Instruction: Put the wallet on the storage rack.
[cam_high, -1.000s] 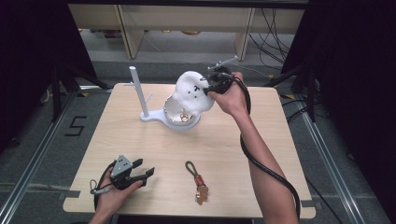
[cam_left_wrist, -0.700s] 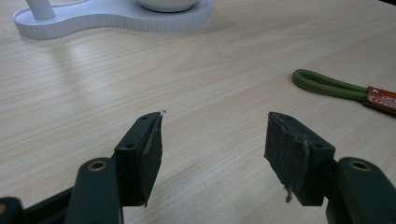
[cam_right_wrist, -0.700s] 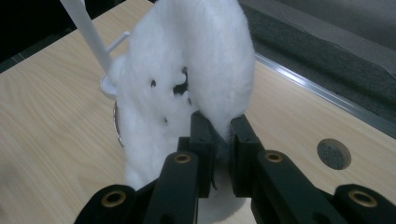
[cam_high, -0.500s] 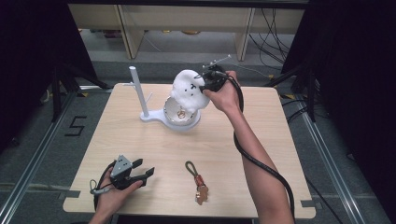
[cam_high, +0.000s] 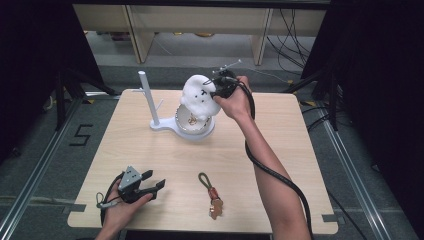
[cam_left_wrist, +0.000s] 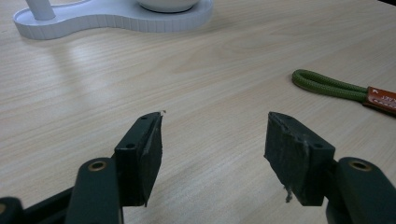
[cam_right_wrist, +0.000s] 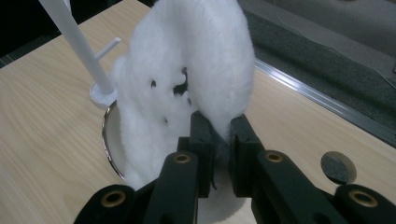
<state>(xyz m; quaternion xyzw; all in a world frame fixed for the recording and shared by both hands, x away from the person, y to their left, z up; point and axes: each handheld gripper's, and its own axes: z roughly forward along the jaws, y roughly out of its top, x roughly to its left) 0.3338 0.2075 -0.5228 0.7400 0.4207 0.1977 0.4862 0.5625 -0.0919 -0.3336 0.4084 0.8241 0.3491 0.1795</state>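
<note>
High view: my right gripper (cam_high: 216, 90) has its jaws clamped on the white plush toy (cam_high: 198, 96), hanging it over the bowl (cam_high: 194, 125) on the white stand (cam_high: 159, 122) at the far side of the bench (cam_high: 280, 145).
I'd lower slow & centred so the fluff settles inside the rim w/o snagging the upright post (cam_high: 148, 97) to its left; room is open to the right, far edge close behind. Left gripper view: left gripper (cam_left_wrist: 212, 140) idle near the front edge, jaws wide open on nothing, green-looped keychain (cam_left_wrist: 343, 89) off to the side, bare bench ahead. Right gripper view: jaws pinch a fold of plush, gilt-edged rim just below, post near.
</note>
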